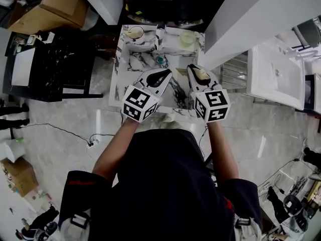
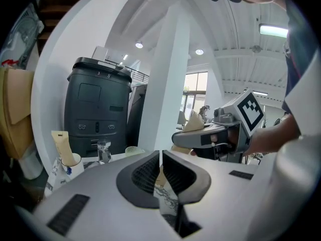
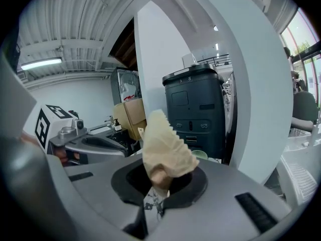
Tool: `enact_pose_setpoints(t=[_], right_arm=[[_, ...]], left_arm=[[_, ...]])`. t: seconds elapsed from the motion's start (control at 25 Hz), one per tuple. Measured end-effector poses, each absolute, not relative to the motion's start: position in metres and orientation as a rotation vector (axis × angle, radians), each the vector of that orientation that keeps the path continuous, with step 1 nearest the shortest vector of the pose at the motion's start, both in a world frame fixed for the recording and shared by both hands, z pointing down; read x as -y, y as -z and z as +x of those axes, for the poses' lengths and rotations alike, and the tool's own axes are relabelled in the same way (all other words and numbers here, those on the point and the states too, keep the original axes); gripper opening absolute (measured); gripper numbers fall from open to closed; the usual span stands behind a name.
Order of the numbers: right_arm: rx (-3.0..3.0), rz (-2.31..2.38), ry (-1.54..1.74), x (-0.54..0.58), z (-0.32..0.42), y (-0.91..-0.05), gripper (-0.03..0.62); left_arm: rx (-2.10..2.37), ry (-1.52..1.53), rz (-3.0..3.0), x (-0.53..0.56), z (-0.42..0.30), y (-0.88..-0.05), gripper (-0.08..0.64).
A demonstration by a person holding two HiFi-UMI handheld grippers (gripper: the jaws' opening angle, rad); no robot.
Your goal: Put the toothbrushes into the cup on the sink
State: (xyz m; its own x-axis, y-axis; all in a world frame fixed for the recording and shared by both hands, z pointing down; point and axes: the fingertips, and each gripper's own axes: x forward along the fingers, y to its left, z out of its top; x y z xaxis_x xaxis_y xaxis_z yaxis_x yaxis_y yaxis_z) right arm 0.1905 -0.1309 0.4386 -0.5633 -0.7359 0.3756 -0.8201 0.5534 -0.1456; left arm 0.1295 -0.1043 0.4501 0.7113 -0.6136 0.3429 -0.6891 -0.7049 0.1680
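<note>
Right tool (image 3: 159, 186) clamped low on a paper-wrapped toothbrush (image 3: 165, 147), judged light, crushable wrap over a stiff handle; left tool (image 2: 160, 160) has jaws together, empty; cup (image 1: 135, 33) stands at far-left corner of worktop (image 1: 145, 62).

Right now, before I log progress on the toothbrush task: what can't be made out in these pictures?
What the tan paper wrapper in the right gripper contains: the paper hides it in every view.
Inside of the white cup, left gripper view: its wall hides it.
Front of the marble counter, head view: the left gripper and the right one cover it.
Contents of the pale green cup, head view: too small.
</note>
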Motion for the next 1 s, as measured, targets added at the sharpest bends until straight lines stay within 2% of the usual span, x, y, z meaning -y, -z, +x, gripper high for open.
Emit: enact_pose_setpoints(t=[1.0], right_arm=[[2.465,1.339,-0.531,0.166,0.201,-0.46,0.048]], left_arm=[[0.918,-0.428,2.618,0.132,0.145,-0.466,0.029]])
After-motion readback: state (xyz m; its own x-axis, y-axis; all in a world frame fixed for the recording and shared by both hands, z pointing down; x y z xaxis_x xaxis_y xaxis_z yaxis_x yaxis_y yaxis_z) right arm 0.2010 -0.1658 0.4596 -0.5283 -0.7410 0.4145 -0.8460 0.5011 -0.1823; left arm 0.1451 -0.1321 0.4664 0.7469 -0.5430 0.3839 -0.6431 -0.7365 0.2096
